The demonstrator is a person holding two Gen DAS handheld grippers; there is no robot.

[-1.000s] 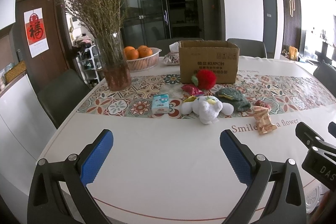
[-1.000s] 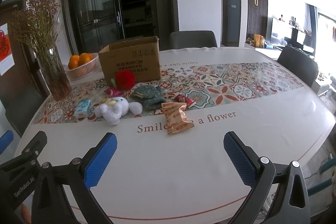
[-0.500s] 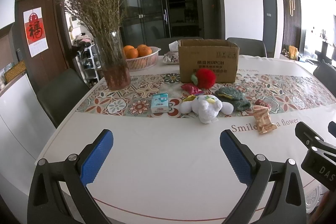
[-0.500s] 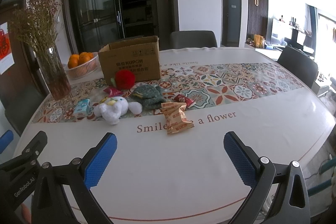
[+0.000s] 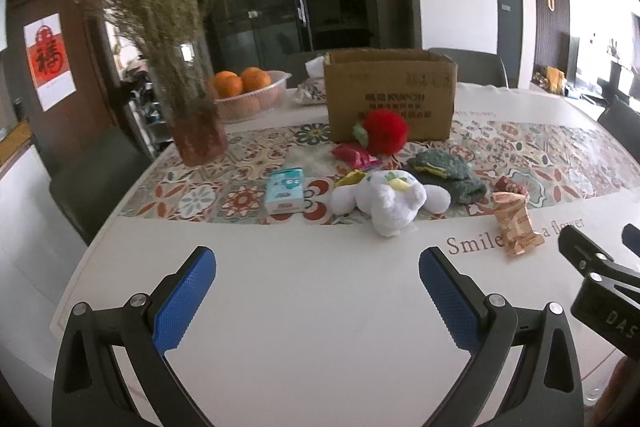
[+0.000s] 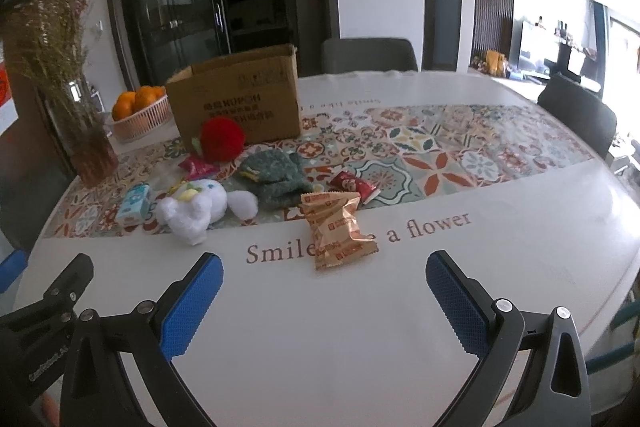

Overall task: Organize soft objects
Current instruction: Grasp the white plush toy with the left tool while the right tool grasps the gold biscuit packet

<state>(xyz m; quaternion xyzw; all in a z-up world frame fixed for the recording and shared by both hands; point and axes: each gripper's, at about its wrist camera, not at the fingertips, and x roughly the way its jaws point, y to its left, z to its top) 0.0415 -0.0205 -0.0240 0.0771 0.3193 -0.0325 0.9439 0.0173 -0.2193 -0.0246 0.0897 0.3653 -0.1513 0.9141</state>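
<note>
A white plush toy (image 5: 384, 201) (image 6: 196, 209) lies on the patterned runner. A green knitted piece (image 5: 444, 173) (image 6: 276, 173) lies beside it. A red fluffy ball (image 5: 384, 137) (image 6: 222, 139) rests against an open cardboard box (image 5: 390, 95) (image 6: 236, 107). My left gripper (image 5: 316, 291) is open and empty, low over the white tablecloth, well short of the plush. My right gripper (image 6: 322, 297) is open and empty, just short of a brown snack packet (image 6: 340, 231) (image 5: 516, 223).
A tissue pack (image 5: 284, 189), red snack wrappers (image 5: 354, 155) (image 6: 354, 185), a glass vase of dried flowers (image 5: 196, 123) and a basket of oranges (image 5: 250, 95) share the table. Chairs (image 5: 96, 183) (image 6: 576, 115) stand around its edge.
Both grippers have moved slightly forward toward the objects and stay open. Nothing on the table has moved.
</note>
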